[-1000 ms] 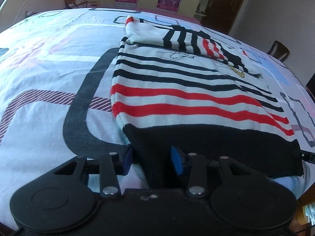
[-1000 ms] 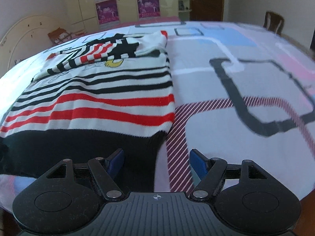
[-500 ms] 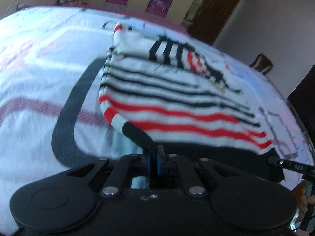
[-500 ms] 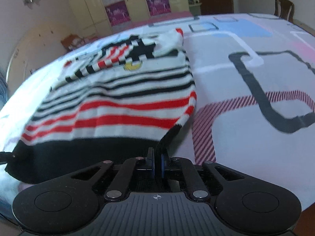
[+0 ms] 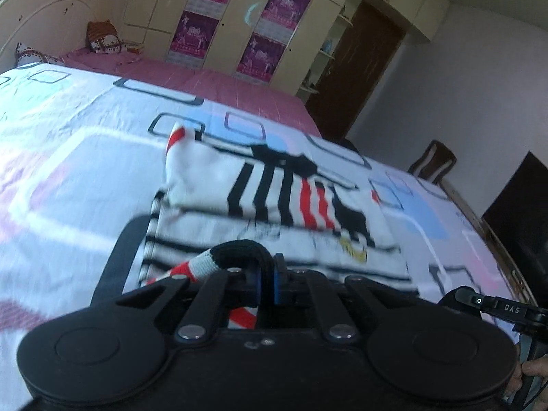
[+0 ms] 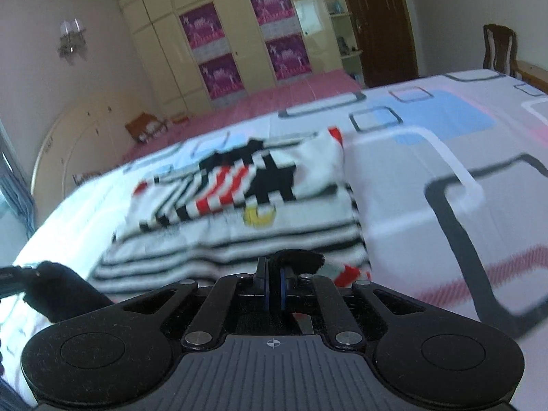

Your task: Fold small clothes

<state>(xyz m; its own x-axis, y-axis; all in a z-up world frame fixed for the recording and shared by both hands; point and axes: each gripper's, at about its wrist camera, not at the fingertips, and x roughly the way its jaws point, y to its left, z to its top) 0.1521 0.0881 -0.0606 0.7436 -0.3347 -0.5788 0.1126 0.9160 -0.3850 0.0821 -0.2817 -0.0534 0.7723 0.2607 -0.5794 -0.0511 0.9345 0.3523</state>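
1. Left gripper (image 5: 268,282) – jaws clamped on the black hem of the striped sweater (image 5: 274,205)
2. Right gripper (image 6: 273,286) – pinching the hem's other corner
3. Sweater's far part lies on the patterned bedsheet (image 6: 445,144), sleeves folded across

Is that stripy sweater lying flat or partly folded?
Partly folded: the striped sweater has its sleeves laid across its chest, and both grippers pinch its black hem up off the bed.
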